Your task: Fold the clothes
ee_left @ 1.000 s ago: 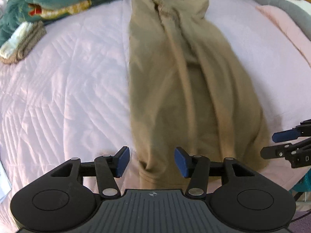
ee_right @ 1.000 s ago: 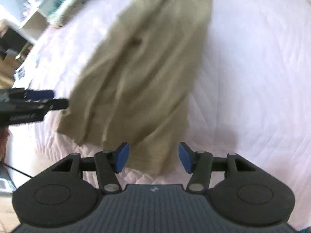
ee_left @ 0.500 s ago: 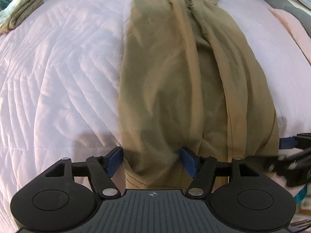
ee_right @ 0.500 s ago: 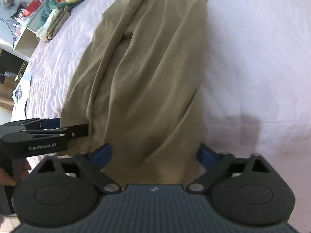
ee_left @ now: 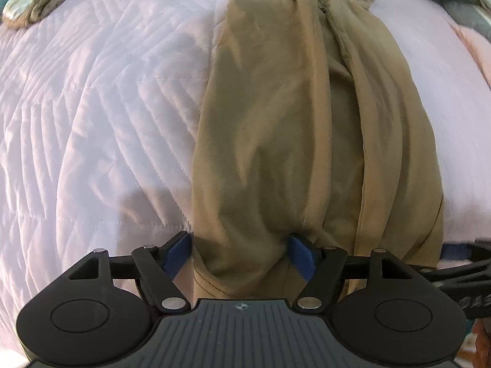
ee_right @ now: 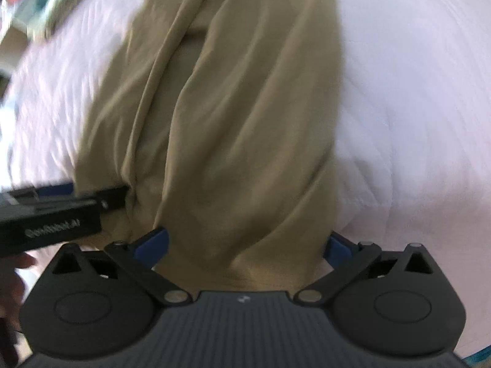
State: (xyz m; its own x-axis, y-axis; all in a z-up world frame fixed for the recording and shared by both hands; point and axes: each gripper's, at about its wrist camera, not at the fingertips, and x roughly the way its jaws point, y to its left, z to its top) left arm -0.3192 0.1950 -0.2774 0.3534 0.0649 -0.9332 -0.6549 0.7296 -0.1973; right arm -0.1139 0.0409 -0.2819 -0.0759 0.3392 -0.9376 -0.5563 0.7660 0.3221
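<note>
1. Olive-tan trousers laid lengthwise on a pale pink quilted bedspread, waistband at the far end, hems nearest the cameras.
2. Left gripper parted wide, blue pads astride the near-left hem, cloth bunched between them, not clamped.
3. Right gripper spread wider still, straddling the near-right hem, nothing pinched.
4. Folded greenish cloth at the bedspread's far left corner, well apart from the trousers.
</note>
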